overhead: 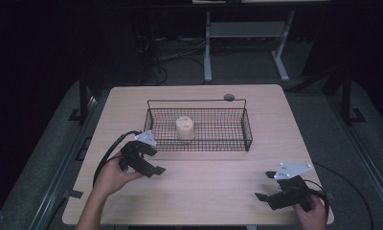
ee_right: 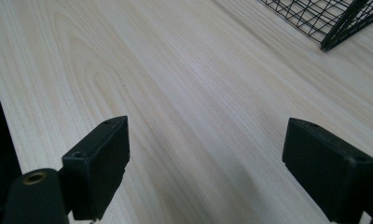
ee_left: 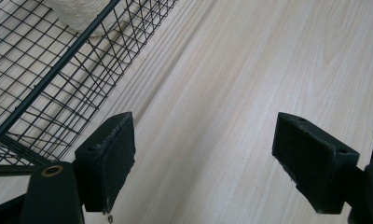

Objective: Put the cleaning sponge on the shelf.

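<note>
1. High view: a pale wood-grain table (overhead: 213,177) stands in a dark room with a grey floor and a white frame behind.
2. A black wire basket (overhead: 247,129) sits toward the far edge, holding a cream ribbed cylinder (overhead: 184,128) at its middle.
3. Left gripper (overhead: 153,170), just off the basket's near-left corner, gapes empty.
4. Right gripper (overhead: 264,187), by the near-right corner, also gapes empty.

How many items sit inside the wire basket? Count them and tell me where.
1. A pale cylinder-shaped object stands upright near the middle of the wire basket, a little left of center. Nothing else appears through the mesh.
</note>
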{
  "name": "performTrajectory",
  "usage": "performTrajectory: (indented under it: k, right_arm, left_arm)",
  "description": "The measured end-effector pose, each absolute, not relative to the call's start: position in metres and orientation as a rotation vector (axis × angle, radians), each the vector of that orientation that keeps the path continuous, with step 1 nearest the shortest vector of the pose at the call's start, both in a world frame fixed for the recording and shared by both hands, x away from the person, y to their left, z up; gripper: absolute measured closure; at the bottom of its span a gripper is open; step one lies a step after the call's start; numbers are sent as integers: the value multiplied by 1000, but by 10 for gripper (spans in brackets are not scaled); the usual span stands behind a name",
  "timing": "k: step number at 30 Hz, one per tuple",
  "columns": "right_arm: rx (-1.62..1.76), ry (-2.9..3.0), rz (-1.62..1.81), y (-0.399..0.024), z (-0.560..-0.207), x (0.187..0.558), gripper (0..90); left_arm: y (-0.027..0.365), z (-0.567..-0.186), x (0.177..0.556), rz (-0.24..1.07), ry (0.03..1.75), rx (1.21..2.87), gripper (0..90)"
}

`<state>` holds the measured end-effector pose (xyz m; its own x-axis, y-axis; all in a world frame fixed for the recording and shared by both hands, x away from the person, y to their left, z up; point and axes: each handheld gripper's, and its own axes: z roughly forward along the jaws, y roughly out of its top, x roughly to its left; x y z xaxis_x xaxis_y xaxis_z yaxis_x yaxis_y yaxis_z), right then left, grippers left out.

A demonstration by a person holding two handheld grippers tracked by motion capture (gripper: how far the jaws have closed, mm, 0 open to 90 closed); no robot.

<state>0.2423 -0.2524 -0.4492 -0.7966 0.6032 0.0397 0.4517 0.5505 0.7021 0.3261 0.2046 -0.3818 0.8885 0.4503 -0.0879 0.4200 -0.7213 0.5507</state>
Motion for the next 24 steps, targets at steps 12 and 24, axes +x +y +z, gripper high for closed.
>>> performTrajectory:
  k: [12, 24]
  right_arm:
    - [892, 2582, 1068, -252, -450, 242, 143]
    - [896, 2585, 1061, -252, -451, 242, 142]
  left_arm:
    - [216, -389, 315, 69, 630, 2472, 208]
    - [229, -395, 304, 71, 652, 2466, 208]
